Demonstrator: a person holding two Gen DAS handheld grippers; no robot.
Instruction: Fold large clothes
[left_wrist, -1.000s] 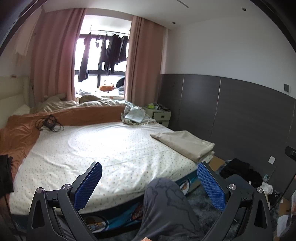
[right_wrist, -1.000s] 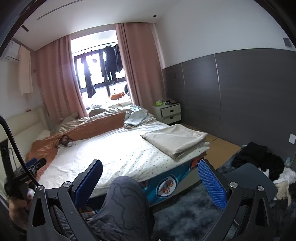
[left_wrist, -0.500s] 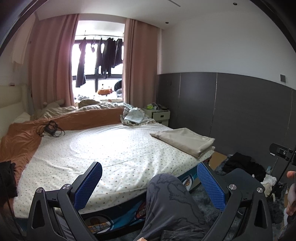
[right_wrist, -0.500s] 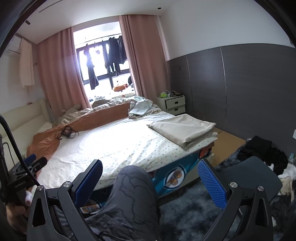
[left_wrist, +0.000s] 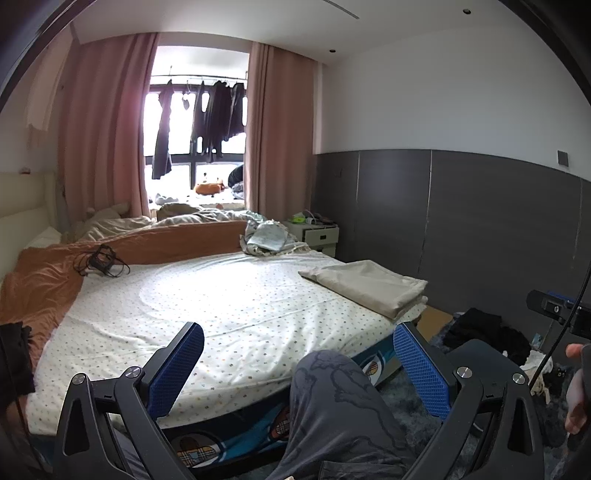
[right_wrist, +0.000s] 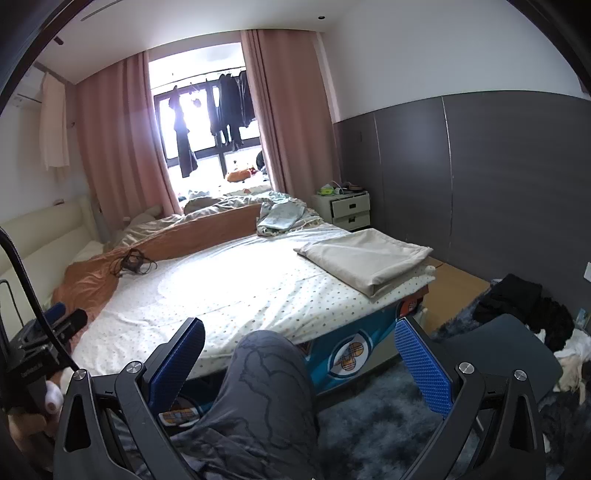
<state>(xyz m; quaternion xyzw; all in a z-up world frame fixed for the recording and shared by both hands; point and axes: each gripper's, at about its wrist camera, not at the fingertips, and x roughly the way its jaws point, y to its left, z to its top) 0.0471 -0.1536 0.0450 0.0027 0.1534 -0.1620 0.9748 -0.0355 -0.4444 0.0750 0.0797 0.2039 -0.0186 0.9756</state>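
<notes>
One folded beige cloth (right_wrist: 364, 258) already lies on the bed (right_wrist: 236, 288), near its far right corner — flat, in neat layers, with straight edges, so this piece looks finished. What is left, I judge, is the dark heap of clothes (right_wrist: 524, 306) on the floor by the wall (crumpled, not folded at all). The left gripper (left_wrist: 298, 369) and the right gripper (right_wrist: 299, 363) both have their blue pads wide apart and carry nothing; each hangs above the person's grey-trousered knee (right_wrist: 269, 373), well apart from any cloth. No garment is spread on the bed yet.
</notes>
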